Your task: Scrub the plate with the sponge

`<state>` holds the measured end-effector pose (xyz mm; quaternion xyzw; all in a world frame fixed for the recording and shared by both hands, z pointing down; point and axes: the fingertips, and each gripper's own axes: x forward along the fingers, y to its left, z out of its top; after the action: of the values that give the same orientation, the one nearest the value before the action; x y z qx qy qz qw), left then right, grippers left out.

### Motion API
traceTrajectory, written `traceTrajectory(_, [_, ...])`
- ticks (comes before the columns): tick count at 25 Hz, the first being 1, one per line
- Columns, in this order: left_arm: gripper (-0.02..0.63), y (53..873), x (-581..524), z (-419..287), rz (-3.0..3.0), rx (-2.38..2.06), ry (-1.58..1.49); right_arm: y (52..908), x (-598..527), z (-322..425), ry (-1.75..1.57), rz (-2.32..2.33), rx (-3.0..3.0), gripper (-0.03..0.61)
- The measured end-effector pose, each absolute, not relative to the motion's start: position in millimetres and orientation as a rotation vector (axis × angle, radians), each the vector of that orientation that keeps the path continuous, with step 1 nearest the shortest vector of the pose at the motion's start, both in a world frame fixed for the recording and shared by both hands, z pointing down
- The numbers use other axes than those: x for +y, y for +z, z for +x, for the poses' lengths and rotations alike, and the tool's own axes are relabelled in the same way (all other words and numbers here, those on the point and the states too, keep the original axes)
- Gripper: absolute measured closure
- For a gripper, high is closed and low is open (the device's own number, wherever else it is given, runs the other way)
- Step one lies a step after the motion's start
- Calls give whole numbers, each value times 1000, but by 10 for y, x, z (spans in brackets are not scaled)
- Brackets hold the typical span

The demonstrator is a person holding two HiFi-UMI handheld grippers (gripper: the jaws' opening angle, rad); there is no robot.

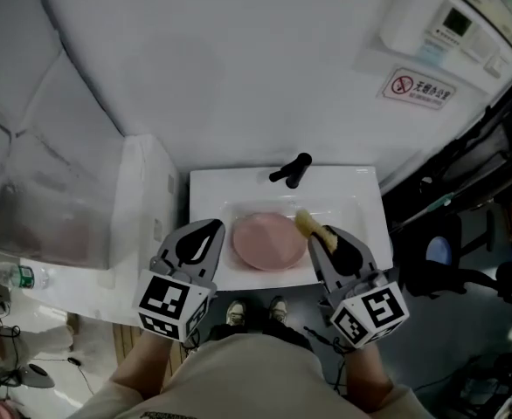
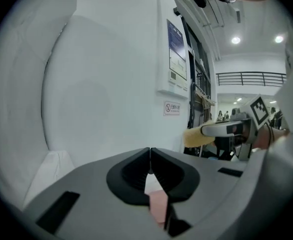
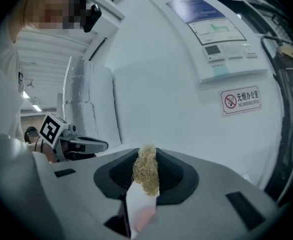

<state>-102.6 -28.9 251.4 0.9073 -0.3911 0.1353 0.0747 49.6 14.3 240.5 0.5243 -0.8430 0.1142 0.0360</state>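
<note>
A round pink plate (image 1: 265, 241) lies flat in the white sink (image 1: 238, 183). My left gripper (image 1: 209, 229) hovers at the plate's left edge, its jaws shut tip to tip with nothing between them (image 2: 150, 154); a sliver of the pink plate (image 2: 159, 206) shows below them. At the plate's right edge my right gripper (image 1: 324, 236) is shut on a yellow fibrous sponge (image 1: 306, 224). In the right gripper view the sponge (image 3: 146, 174) stands upright between the jaws (image 3: 145, 156). From the left gripper view, the sponge (image 2: 199, 136) sticks out of the other gripper.
A black faucet (image 1: 293, 170) stands at the back of the sink. Left of the sink is a white cabinet (image 1: 138, 199), with a water bottle (image 1: 11, 276) beyond it. Dark equipment and a chair (image 1: 439, 251) crowd the right. A curved white wall rises behind.
</note>
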Motion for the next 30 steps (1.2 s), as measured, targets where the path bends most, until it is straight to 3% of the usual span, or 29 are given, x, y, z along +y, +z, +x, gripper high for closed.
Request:
traceTrajectory(10, [598,2825,-493,-869,2585,-1302,539,2648,-213,712,418,1444,-2647,483])
traceTrajectory(20, [490,3550,-717,-783,2404,-1218,699,3224,-627,678,547,1327,-2641,483])
traceTrajectory(30, [448,4545,-849,-783,2170,-1093,696,4239,-839,386,707,1172,-2536,483])
